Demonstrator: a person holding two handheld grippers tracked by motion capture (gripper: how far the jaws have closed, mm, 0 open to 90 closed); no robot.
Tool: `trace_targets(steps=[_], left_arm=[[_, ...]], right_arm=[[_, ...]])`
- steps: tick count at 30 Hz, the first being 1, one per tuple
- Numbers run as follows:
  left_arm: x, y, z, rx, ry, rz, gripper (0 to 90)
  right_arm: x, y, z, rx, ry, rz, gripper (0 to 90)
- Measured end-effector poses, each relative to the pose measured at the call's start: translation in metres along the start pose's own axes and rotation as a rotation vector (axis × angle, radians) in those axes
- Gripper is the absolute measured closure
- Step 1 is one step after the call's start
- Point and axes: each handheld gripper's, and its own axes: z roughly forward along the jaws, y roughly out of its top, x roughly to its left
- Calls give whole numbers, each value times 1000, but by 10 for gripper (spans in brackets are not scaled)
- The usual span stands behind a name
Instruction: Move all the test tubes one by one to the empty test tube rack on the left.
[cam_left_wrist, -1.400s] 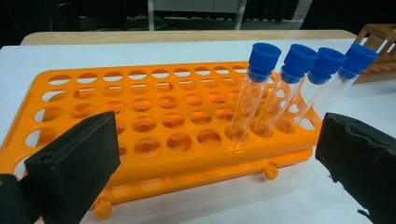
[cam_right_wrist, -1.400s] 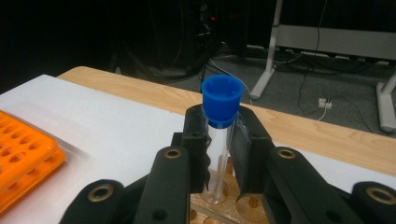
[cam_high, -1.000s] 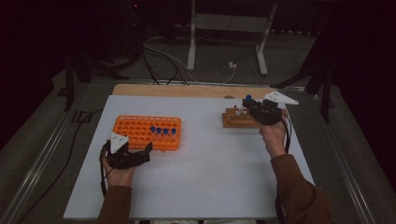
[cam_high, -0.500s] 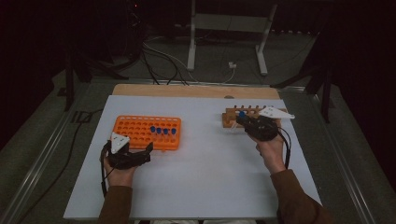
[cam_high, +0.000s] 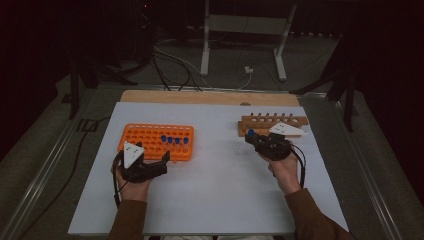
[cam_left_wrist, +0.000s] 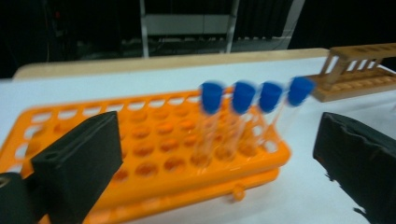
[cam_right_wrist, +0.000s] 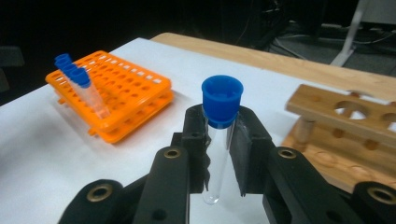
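While the right tongs (cam_right_wrist: 219, 154) grip a clear test tube (cam_right_wrist: 218, 140) with a blue cap, pads pressed on its glass just below the cap, the tube stands nearly upright between them, its rounded bottom hanging free above the white bench (cam_high: 220, 200). In the high view these tongs (cam_high: 254, 140) hover just in front of the wooden rack (cam_high: 272, 120) at the far right, and the tube shows there as little more than its blue cap. The left tongs (cam_left_wrist: 210, 177) stand wide open and hold nothing, aimed at the near edge of the orange rack (cam_left_wrist: 154, 158) at the left, where four blue-capped tubes (cam_left_wrist: 252, 95) stand in a row towards its right end. Motion blur smears those caps and the glass below them, and the right pad is cut off by the frame. Beyond the bench's bare wooden far edge (cam_high: 210, 96), the room is dark, with cables (cam_high: 175, 65) on the floor and a pale metal stand (cam_high: 245, 30).
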Motion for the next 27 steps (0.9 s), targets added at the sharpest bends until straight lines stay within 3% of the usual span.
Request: trace_targets(steps=[3,5,7,10,12,14,20,27], left_arm=[[-12,5,-2,-21,-37,10,39],[-23,10,-2,-25,-64,36,41],[-37,14,0,-21,-65,82,51],[-55,17,5,-25,-91,126,69],[-67,20,11,-24,-124,136,79],[-79,21,18,-6,-127,152,110],[-107,18,46,28,-186,157,165],[-120,10,72,99,-230,128,211]], right_arm=[[7,-1,5,15,12,-6,768],[11,-1,7,19,24,-6,768],[15,0,8,19,33,-6,768],[20,1,11,19,44,-13,767],[23,2,12,21,47,-10,768],[27,3,14,22,53,-8,767],[34,2,17,24,67,-8,768],[39,1,21,28,80,-8,766]])
